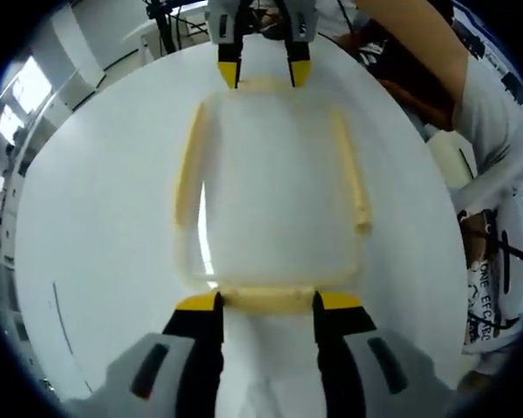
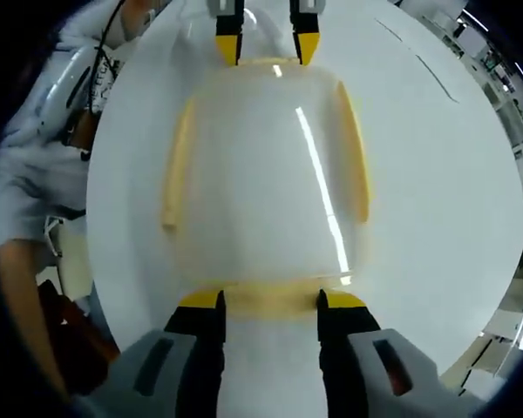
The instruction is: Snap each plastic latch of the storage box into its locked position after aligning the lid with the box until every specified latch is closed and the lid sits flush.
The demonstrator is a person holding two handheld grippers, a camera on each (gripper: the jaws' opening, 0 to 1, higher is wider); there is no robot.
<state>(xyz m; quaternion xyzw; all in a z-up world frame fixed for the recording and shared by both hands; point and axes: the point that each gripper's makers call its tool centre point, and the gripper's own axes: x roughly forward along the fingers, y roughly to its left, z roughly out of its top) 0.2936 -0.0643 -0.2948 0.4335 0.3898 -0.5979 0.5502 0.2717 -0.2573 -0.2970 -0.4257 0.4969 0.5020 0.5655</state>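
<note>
Sitting on the white bench (image 1: 87, 261), the clear storage box (image 1: 270, 200) lies between the two grippers, one at each short end. Its lid (image 2: 261, 174) is on top and looks lined up with the box, though I cannot tell if it sits fully flat.

The left gripper (image 1: 267, 301) has its jaws spread apart, with a yellow end latch (image 1: 266, 300) right between the yellow tips. The right gripper (image 2: 270, 300) is the same at the other end: jaws apart, with the far end latch (image 2: 270, 302) between its tips. Neither one is squeezing anything yet, as far as I can see.

I think the grippers face each other like this so each push is met by the other, and the box does not slide on the smooth bench.

Two long side latches (image 1: 192, 165) (image 1: 353, 170) run along the box, off to each side of the jaws. They look a bit flared out, so they may not be snapped down.

A person (image 1: 497, 113) stands just past the bench edge.
</note>
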